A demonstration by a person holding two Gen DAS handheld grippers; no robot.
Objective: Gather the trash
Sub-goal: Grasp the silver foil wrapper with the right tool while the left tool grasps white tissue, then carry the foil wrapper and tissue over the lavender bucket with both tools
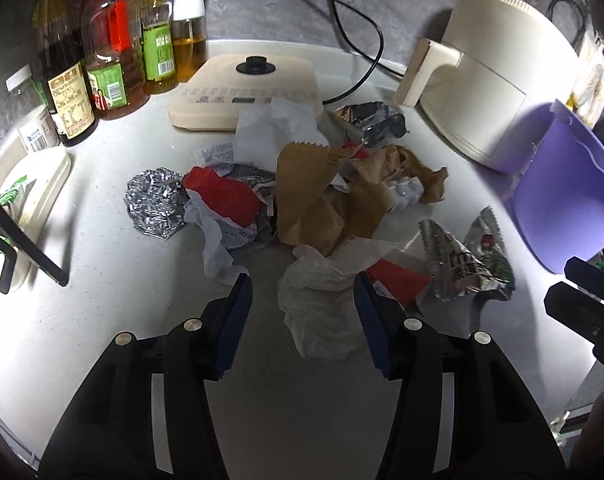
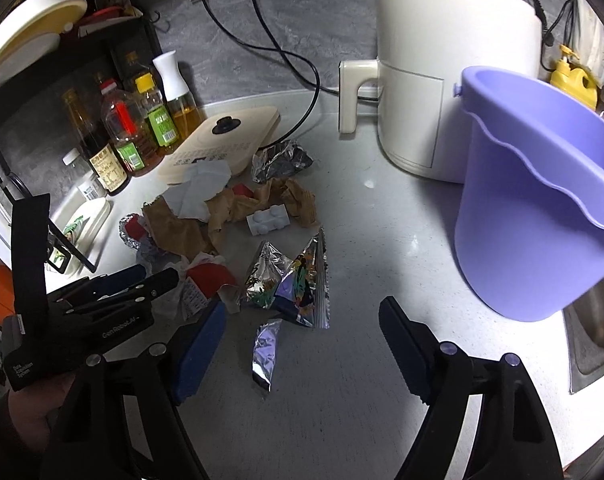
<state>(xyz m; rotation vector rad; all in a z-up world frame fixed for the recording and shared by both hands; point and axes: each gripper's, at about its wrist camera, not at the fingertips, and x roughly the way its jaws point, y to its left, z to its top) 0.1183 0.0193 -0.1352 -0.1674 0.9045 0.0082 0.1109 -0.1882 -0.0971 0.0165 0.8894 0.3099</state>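
L tongs [image 1: 302, 292] released, straddling white crumpled plastic wrap [image 1: 322, 312], nearer right pad. R tongs [image 2: 302, 320] released; foil scrap [image 2: 266, 354] between pads, long axis front-to-back.

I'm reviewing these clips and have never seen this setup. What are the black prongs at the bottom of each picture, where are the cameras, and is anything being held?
A person holds a hand-held gripper in each hand, with a fisheye camera on each looking along its two fingers. One picture looks out from the left hand-held gripper, the other from the right hand-held gripper. On the white counter lies trash: a crumpled white tissue, brown paper, a foil ball and foil wrappers, beside a purple bin. The left one's open fingers straddle the tissue; the right is open above a small foil scrap. Nothing is held.
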